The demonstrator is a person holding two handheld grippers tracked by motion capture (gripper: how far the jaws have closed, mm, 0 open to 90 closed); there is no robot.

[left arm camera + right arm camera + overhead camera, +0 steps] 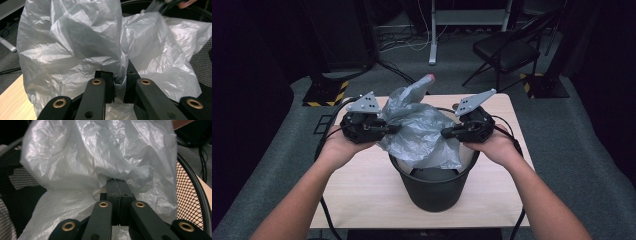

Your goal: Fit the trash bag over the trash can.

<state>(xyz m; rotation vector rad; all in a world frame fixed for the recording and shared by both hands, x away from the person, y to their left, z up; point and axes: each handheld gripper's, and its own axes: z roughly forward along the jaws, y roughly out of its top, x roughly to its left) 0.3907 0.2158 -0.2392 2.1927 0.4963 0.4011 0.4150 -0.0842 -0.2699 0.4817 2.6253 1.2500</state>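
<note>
Grey carpet [562, 130] around a pale wooden table [362, 185]; dark backdrop behind. Folding chair [507, 50] and white stand leg [432, 35] beyond the far edge, well apart from the work; striped weighted bases [326, 92] at left and right rear. Cables [324, 145] trailing off the left side of the table.

Black mesh bin [434, 187] upright at the table's centre, near the front edge. Grey plastic bag [422, 132] partly inside it, upper part bunched and raised above the rim, one corner peaking toward the rear. Bag covering most of the bin mouth; dark interior visible at the near rim. Mesh wall [187, 195] seen close at right in the right gripper view, with bag film lying against it.

Left gripper [393, 129] at the bag's left side, above the rim: jaws nearly together, a fold of film [119, 81] pinched between them. Right gripper [446, 132] at the bag's right side: jaws fully together, clamped on the bag's edge [117, 178]. Both held level, tips facing inward toward each other across the bin.
</note>
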